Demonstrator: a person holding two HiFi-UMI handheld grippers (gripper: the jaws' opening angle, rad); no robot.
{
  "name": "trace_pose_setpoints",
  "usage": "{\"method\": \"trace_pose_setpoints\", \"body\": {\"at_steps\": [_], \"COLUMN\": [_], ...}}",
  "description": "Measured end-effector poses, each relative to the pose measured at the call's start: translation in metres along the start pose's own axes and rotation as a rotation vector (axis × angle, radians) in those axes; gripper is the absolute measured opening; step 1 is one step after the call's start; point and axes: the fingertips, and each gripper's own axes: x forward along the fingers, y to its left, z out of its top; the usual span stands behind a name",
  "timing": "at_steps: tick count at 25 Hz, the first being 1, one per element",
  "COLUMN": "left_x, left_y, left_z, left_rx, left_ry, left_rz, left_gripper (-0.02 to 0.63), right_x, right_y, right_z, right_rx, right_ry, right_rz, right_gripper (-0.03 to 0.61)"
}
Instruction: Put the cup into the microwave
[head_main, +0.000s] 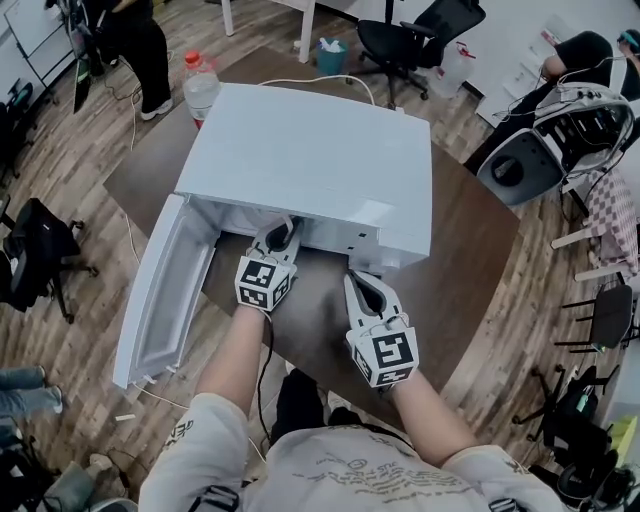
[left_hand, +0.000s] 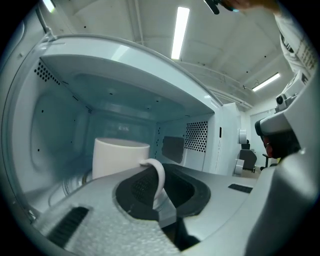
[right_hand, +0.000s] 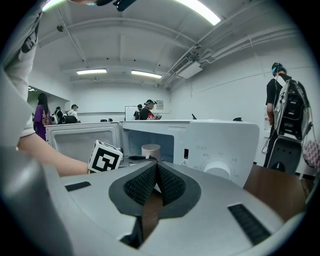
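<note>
While one brown table (head_main: 470, 260) fills the middle of the head view, a single white boxy microwave (head_main: 310, 160) sits at its centre, its one door (head_main: 165, 290) swung open toward the lower left. Two grey handheld grippers enter from the bottom. The right gripper (head_main: 362, 285) sits outside by the control panel, jaws together on nothing. One clear plastic bottle (head_main: 201, 85) with a red cap stands at the upper left. The left gripper (head_main: 283, 228) reaches into the cavity, jaws pinched on the handle of the one white ceramic cup (left_hand: 117, 157), which is inside the microwave.

Office-style lab: swivel chair (head_main: 415, 40), ceiling strip lights (right_hand: 92, 71).
</note>
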Motion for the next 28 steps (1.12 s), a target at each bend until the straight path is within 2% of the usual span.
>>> {"method": "trace_pose_setpoints", "body": {"at_steps": [6, 12, 15, 18, 22, 25, 28], "left_x": [-0.007, -0.019, -0.023, -0.023, -0.024, -0.030, -0.035], "left_y": [0.007, 0.014, 0.014, 0.011, 0.011, 0.009, 0.007], "left_z": [-0.002, -0.001, -0.001, -0.004, -0.004, -0.003, -0.003], "left_rx": [-0.001, 0.086, 0.100, 0.083, 0.053, 0.025, 0.048], "left_ry": [0.007, 0.037, 0.057, 0.076, 0.060, 0.020, 0.030], "left_rz": [0.018, 0.077, 0.076, 0.045, -0.008, -0.076, -0.165], "left_gripper": [0.026, 0.026, 0.032, 0.074, 0.082, 0.093, 0.110], "right_x": [0.004, 0.005, 0.005, 0.004, 0.003, -0.001, -0.003], "right_y": [0.007, 0.013, 0.014, 0.015, 0.013, 0.009, 0.004], "right_z": [-0.002, -0.004, -0.005, -0.007, -0.008, -0.012, -0.017], "right_rx": [-0.001, -0.003, -0.004, -0.004, -0.008, -0.010, -0.012], "right_ry": [0.013, 0.019, 0.025, 0.028, 0.029, 0.038, 0.053], "right_rz": [0.021, 0.038, 0.043, 0.044, 0.038, 0.029, 0.021], "right_gripper": [0.014, 0.014, 0.014, 0.014, 0.014, 0.014, 0.014]}}
